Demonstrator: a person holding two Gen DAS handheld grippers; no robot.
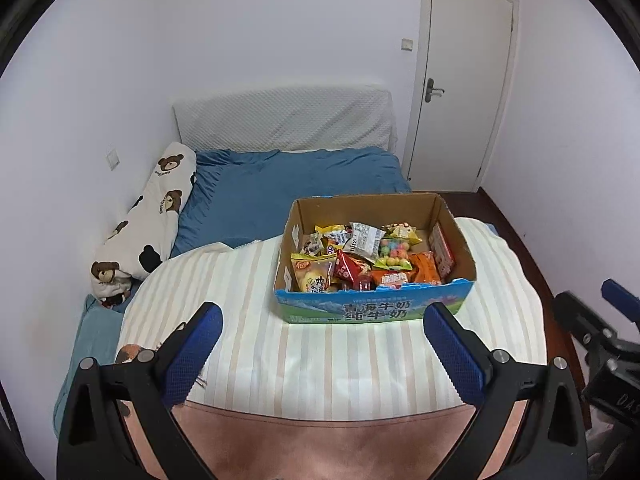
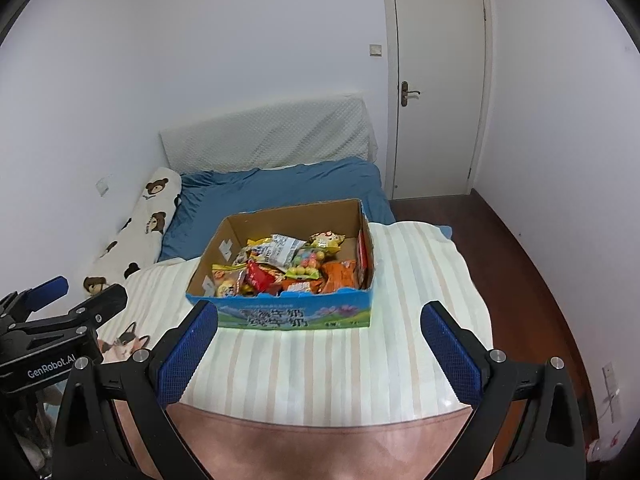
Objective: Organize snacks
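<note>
An open cardboard box point(image 1: 372, 308) with a blue printed front stands on a cream striped cloth point(image 1: 312, 360) on the bed. It holds several snack packets point(image 1: 360, 258), among them an orange one, a red one and a bag of coloured balls. The box also shows in the right wrist view point(image 2: 280, 316) with the snack packets point(image 2: 288, 266) inside. My left gripper point(image 1: 324, 320) is open and empty, just in front of the box. My right gripper point(image 2: 320, 320) is open and empty, also in front of the box.
A blue duvet point(image 1: 288, 184) covers the far bed. A long bear-print pillow point(image 1: 148, 216) lies along the left wall. A white padded headboard point(image 1: 284, 120) and a closed door point(image 1: 460, 80) stand behind. Dark wood floor point(image 2: 532, 280) lies to the right.
</note>
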